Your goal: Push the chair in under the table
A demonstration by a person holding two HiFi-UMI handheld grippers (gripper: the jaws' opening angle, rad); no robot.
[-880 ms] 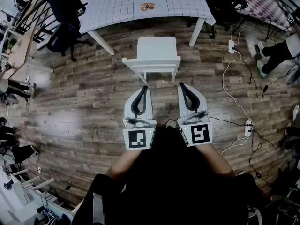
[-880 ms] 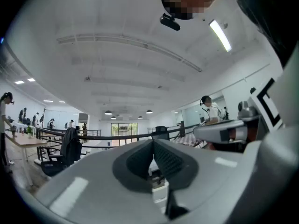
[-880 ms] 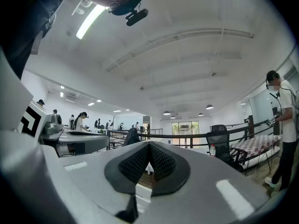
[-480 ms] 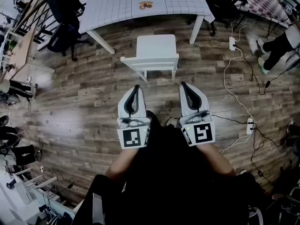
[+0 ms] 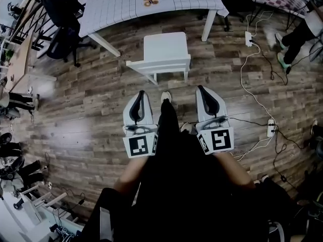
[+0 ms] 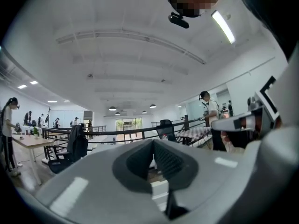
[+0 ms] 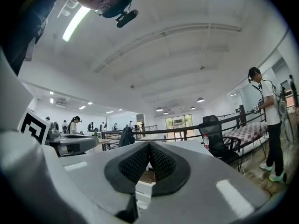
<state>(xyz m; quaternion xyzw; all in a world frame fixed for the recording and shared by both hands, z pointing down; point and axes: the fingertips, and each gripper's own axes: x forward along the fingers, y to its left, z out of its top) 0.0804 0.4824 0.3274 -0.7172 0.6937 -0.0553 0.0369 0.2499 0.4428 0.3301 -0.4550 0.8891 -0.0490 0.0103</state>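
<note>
A white chair [image 5: 164,54] stands on the wooden floor, pulled out from the table with the white checked cloth [image 5: 126,4]. Its backrest [image 5: 159,66] is on my side. My left gripper [image 5: 141,92] and right gripper [image 5: 201,87] are held level side by side, both shut and empty, short of the backrest and not touching it. The person's dark leg and shoe [image 5: 165,97] reach forward between them. Past the closed jaws of the left gripper [image 6: 153,141] and the right gripper [image 7: 149,143] a bit of the chair [image 6: 159,190] [image 7: 142,190] shows.
Black office chairs [image 5: 63,14] stand left of the table. White cables and power strips [image 5: 249,38] trail over the floor at the right, where a person's legs [image 5: 298,37] show. A small object [image 5: 148,2] lies on the table. A standing person [image 7: 267,120] is at the right.
The chair and table have slid up in the head view. The person's leg has stepped forward between the grippers. The left gripper has drifted a little left; both stay shut.
</note>
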